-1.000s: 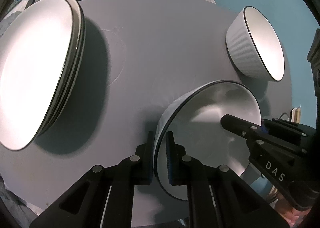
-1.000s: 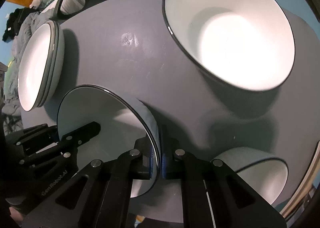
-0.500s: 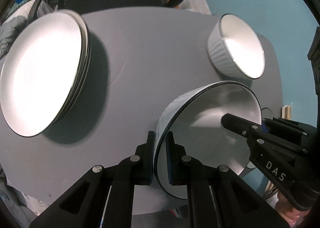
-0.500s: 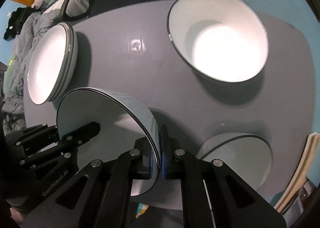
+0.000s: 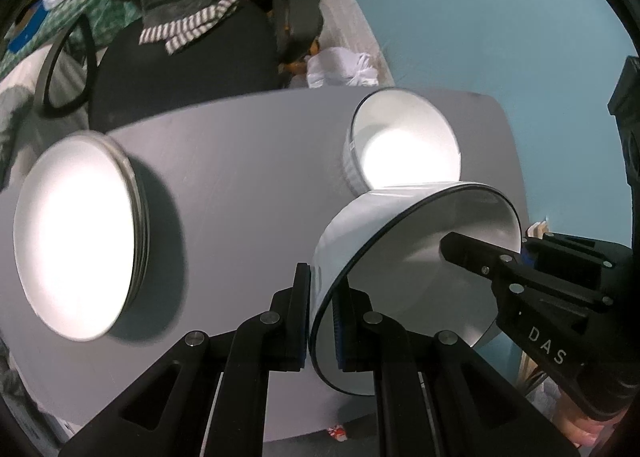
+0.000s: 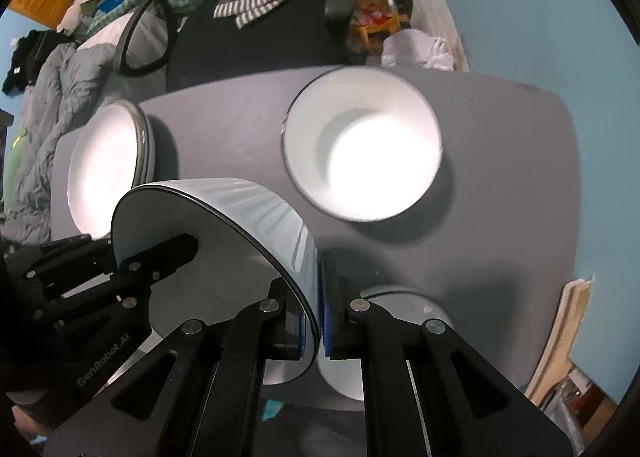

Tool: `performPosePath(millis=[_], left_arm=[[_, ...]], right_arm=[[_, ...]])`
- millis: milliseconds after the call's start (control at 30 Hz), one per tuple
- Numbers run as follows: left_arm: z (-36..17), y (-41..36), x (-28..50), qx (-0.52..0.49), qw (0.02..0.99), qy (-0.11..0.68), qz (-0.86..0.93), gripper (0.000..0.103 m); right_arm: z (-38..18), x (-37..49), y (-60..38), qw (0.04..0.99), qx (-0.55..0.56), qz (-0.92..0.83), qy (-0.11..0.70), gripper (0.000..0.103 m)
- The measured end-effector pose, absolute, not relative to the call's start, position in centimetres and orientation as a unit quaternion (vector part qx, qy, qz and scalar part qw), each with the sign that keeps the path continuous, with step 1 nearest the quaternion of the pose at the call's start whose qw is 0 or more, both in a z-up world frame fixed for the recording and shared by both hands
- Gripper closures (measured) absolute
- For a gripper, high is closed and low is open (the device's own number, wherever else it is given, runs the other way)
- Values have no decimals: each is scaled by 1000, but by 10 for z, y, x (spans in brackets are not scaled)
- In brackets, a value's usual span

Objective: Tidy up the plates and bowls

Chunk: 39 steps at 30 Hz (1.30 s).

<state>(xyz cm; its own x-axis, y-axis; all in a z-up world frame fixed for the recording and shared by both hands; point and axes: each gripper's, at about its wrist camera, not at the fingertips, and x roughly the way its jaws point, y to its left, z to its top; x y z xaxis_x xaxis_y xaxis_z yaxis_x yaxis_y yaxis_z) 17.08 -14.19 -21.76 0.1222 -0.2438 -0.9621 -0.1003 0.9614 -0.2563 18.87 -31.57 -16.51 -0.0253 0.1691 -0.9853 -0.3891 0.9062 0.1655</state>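
Bowl held over the table, not yet placed.
Left gripper [image 5: 322, 313] and right gripper [image 6: 320, 323] each pinch the bowl [image 5: 416, 281] rim; plates [image 5: 76, 233] sit stacked, two bowls [image 6: 362, 149] remain loose.

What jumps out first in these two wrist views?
A white ribbed bowl with a thin black rim, lifted off the grey table, both grippers clamped on opposite sides of its rim: left gripper, right gripper. A stack of white plates sits left, a second white bowl at the far side.

Teal wall [image 5: 500, 17] behind a grey table [image 5: 240, 161] — black chair [image 6: 248, 53] beyond.
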Motion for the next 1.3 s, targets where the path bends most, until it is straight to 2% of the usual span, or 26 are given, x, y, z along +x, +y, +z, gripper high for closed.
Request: performPosePath(millis=[300,533,1300], left_arm=[[-203,-151,209,-107,746,654,-58,94],[-213,-158,237,-105,741,661,-52,93],[-233,-175,258,-80,725,682,-41,93]], right_arm=[[-159,225,-332,698,-59,185,689,96],[-166,257,-341,694,-41,174,697,96],[-196,288,-348,671,-39,163,723,95]])
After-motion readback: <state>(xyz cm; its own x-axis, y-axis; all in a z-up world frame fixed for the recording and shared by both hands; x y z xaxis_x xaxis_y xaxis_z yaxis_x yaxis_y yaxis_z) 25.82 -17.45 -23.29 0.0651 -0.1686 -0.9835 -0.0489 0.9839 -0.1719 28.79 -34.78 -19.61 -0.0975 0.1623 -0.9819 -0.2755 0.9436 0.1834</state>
